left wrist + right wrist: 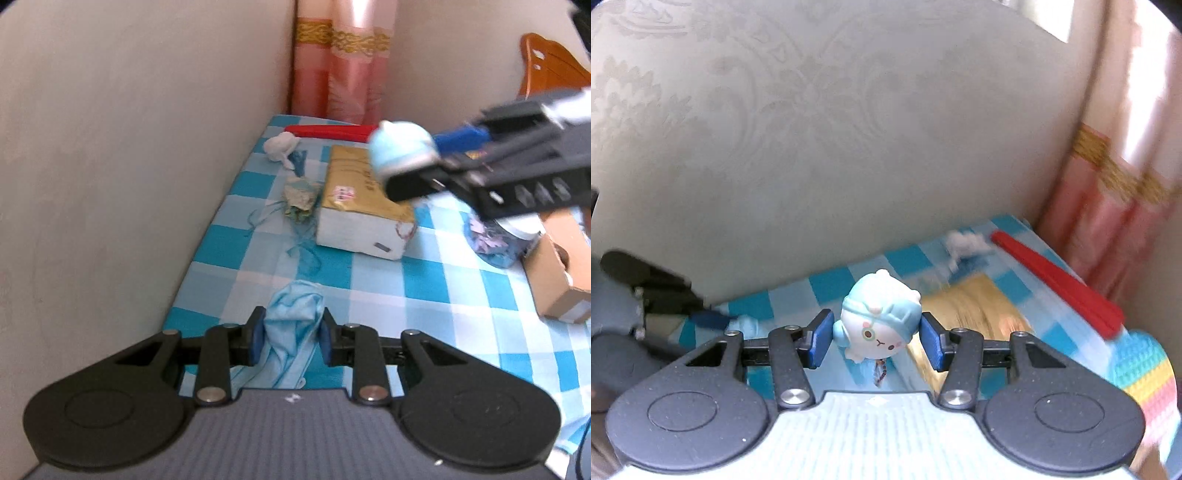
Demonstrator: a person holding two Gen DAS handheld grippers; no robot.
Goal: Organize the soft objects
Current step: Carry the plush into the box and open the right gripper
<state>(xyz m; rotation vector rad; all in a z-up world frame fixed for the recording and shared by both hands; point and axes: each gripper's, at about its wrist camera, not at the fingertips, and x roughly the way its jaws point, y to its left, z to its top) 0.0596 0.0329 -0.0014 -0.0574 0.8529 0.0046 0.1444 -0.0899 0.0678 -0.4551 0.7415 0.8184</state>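
My left gripper (291, 334) is shut on a crumpled light blue cloth (291, 314) low over the checked tablecloth (406, 291), near the left wall. My right gripper (877, 332) is shut on a small blue and white plush toy (879, 321) and holds it in the air above the gold box (975, 306). The same toy (400, 147) and right gripper (424, 162) show blurred at the upper right of the left wrist view. A white plush (280, 146) and a greenish fabric bundle (299, 197) lie on the cloth further back.
A gold and white box (362, 206) lies mid-table. A red flat object (332, 133) lies at the far edge by pink curtains (343, 66). A cardboard box (561, 273) and a patterned blue pouch (491, 240) stand at right. A rainbow knit piece (1145, 369) lies at right.
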